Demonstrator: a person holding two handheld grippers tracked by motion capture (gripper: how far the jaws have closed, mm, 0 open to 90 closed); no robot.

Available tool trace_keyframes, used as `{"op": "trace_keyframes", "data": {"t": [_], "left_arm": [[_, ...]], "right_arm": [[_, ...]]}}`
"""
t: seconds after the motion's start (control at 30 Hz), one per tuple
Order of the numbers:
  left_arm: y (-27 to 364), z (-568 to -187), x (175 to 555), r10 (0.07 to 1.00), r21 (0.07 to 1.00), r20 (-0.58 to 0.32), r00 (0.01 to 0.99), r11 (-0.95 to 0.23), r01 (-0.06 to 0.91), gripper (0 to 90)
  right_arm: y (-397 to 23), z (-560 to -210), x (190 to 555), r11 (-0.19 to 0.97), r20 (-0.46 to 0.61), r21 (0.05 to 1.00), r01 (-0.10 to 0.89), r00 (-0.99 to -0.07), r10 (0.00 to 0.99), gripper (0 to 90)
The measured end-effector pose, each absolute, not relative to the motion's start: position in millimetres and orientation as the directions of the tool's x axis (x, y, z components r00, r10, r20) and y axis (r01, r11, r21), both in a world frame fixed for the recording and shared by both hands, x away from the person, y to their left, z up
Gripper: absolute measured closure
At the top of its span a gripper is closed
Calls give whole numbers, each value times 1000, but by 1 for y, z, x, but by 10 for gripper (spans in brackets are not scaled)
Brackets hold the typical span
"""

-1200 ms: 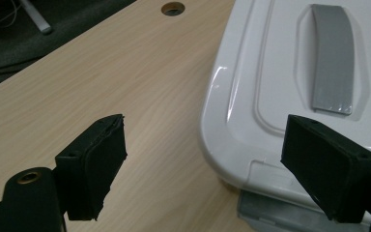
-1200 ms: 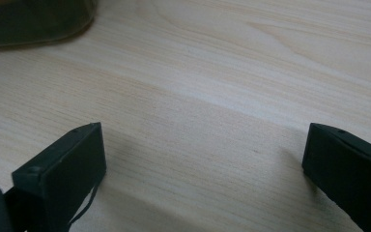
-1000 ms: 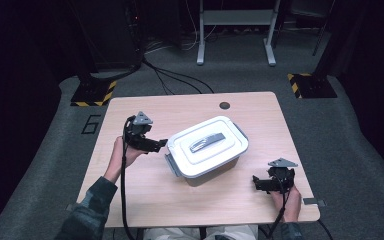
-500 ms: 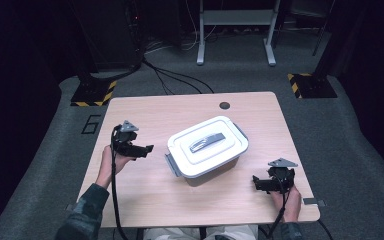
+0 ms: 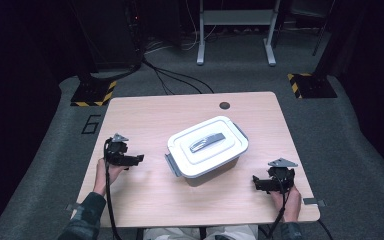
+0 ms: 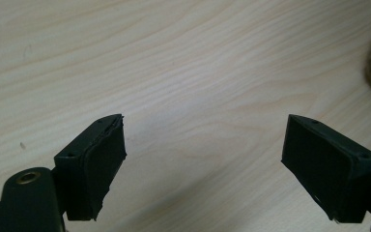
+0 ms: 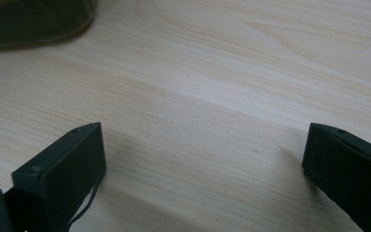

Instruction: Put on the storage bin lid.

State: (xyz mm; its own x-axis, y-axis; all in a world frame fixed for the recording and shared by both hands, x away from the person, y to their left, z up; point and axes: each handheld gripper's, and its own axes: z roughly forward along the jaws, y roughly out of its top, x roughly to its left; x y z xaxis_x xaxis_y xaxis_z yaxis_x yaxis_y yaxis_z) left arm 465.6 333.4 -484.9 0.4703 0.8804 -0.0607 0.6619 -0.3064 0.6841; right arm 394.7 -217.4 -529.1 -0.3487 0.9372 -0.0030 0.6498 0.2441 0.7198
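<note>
Each tool, left [image 5: 139,160] and right [image 5: 256,181], spread wide over pale wooden table [image 5: 150,112] in dark room.

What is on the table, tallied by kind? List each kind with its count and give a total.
Lidded white container with grey latches: 1
Hand-held grippers, jaws open: 2, the left gripper and the right gripper
Dark round hole in the table top: 1
Total: 4
</note>
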Motion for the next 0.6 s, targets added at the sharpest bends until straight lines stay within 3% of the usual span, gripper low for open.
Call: {"op": "trace_keyframes", "data": {"t": [0.4,0.6], "left_arm": [[353,-513,466,914,694,-122,388,-201,691,146],[354,-526,459,929,720,-20,370,-244,650,144]], "right_arm": [[-217,-529,395,244,-4,720,650,-348,938,7],[-217,-529,395,237,1,720,652,-343,939,7]]}}
